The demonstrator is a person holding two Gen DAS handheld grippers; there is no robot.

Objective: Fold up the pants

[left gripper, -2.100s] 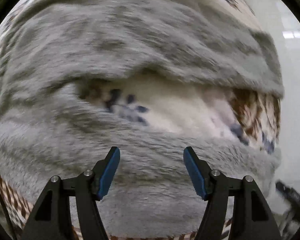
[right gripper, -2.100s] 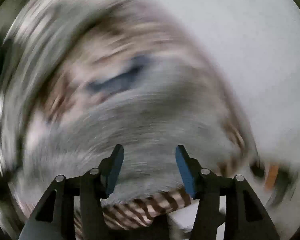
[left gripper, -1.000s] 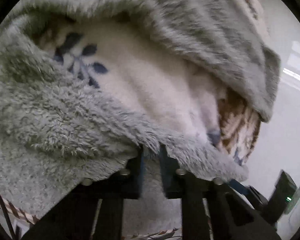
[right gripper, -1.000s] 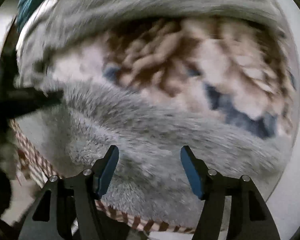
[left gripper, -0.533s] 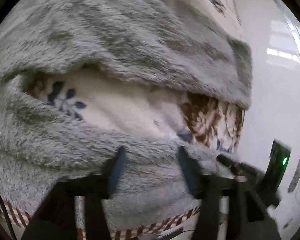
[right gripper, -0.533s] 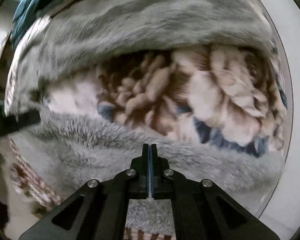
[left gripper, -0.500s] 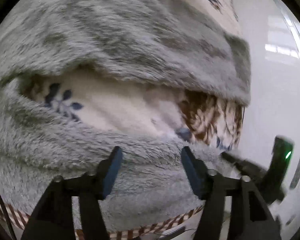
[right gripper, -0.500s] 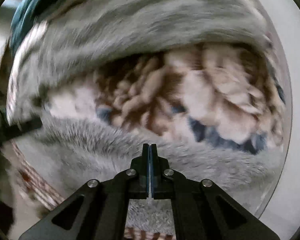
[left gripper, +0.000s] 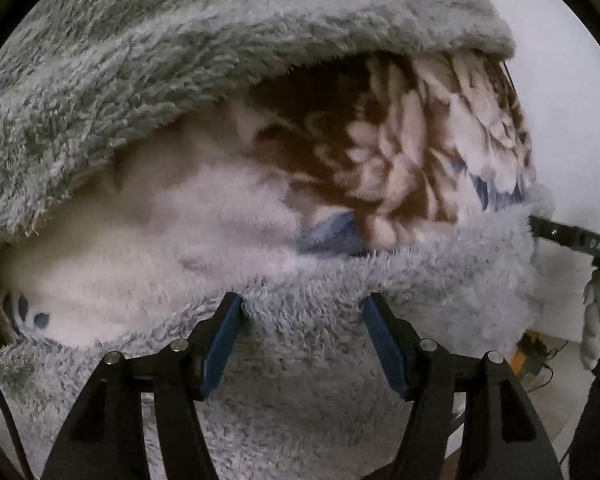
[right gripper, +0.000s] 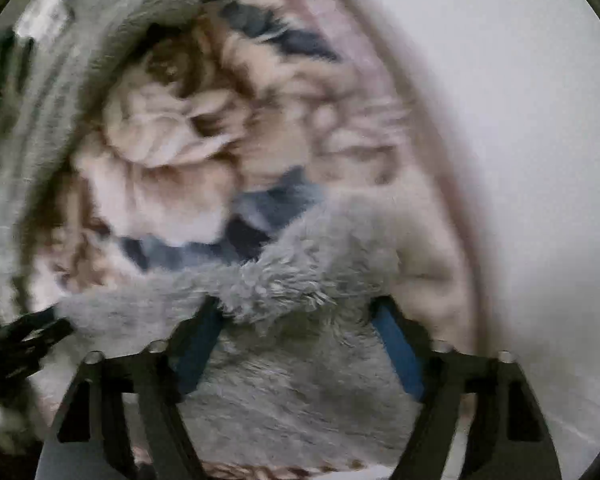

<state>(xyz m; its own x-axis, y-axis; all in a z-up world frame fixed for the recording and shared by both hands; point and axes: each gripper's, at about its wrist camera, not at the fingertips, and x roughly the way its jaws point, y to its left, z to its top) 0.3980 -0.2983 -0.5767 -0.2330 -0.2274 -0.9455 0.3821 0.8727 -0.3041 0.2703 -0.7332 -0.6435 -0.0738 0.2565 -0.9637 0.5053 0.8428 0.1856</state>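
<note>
The fluffy grey pants (left gripper: 148, 80) with a brown-and-white patterned inside fill both views, lying on a pale surface (right gripper: 540, 120). The left hand-held gripper (left gripper: 302, 320) is spread wide over the grey edge, gripping nothing. The right hand-held gripper (right gripper: 296, 320), blurred, is likewise wide open around a grey fold.

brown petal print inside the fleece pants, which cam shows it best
The left wrist view: the brown petal print is sharp under the grey fleece pants. The right wrist view also shows it, smeared by motion blur.
</note>
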